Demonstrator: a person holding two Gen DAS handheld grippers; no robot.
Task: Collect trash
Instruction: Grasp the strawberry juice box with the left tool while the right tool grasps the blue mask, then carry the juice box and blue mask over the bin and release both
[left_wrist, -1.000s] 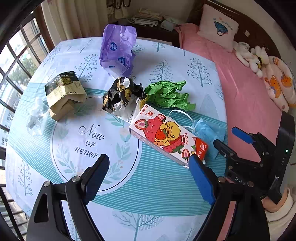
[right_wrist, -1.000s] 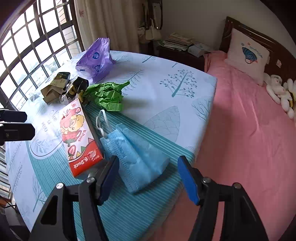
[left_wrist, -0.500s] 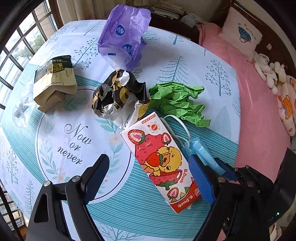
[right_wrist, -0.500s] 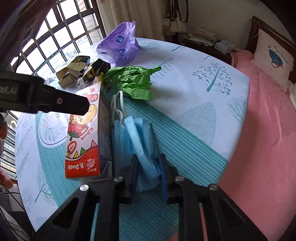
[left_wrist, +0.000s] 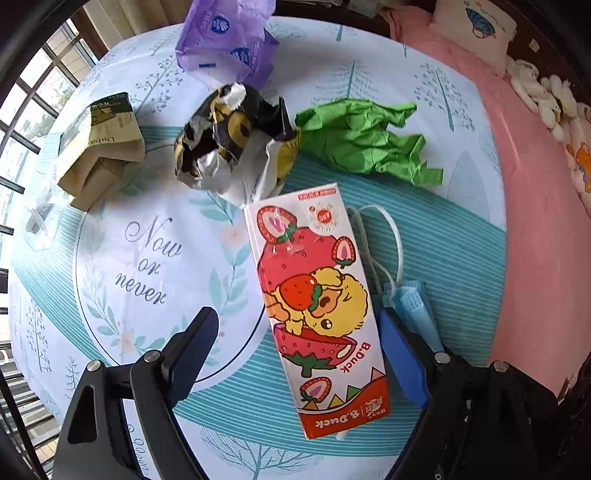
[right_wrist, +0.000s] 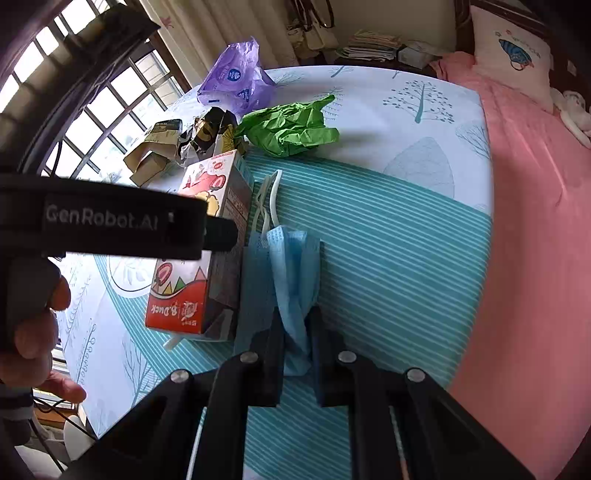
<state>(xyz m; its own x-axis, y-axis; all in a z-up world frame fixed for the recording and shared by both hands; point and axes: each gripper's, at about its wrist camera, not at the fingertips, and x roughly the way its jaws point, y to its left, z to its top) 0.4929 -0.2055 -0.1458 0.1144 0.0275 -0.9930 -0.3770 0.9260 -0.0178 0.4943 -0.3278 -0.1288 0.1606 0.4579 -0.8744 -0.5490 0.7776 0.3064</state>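
A blue face mask (right_wrist: 291, 280), crumpled lengthwise with its white ear loops trailing, was pinched at its near end by the nearly closed right gripper (right_wrist: 297, 332), on the striped tablecloth (right_wrist: 388, 240) just beside a B.Duck carton (left_wrist: 317, 302). The left gripper (left_wrist: 299, 350) was held wide open over the carton, gripping nothing. The carton's strawberry-and-duck face was shown fully in the left view, where the mask (left_wrist: 413, 302) seemed mostly hidden behind a blue finger. Green crumpled paper (left_wrist: 365, 138) and a purple bag (right_wrist: 236, 79) lay beyond.
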